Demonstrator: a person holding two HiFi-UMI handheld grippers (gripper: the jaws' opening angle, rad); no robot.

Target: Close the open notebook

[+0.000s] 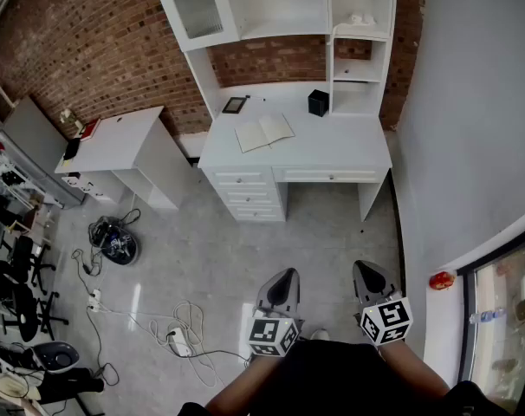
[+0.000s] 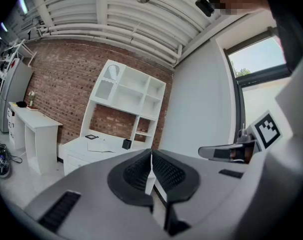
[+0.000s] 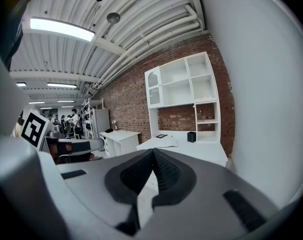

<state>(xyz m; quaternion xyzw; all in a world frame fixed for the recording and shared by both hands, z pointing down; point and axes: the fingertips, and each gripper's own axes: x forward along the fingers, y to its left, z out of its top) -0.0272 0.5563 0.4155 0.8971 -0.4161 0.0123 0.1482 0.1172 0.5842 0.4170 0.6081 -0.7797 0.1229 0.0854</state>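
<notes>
An open notebook [image 1: 264, 133] lies flat on the white desk [image 1: 332, 150] under a white shelf unit, far ahead of me. It shows small in the left gripper view as the notebook [image 2: 102, 147] and in the right gripper view as the notebook [image 3: 165, 143]. My left gripper [image 1: 282, 277] and right gripper [image 1: 365, 269] hang side by side low in the head view, over the grey floor, well short of the desk. Both are shut with nothing between the jaws, as the left gripper [image 2: 151, 160] and right gripper [image 3: 153, 156] views show.
On the desk stand a black pen cup [image 1: 318, 102] and a small framed tablet [image 1: 235, 105]. A second white table [image 1: 115, 139] stands to the left. Cables and a power strip [image 1: 178, 341] lie on the floor at left. A grey wall [image 1: 470, 120] runs along the right.
</notes>
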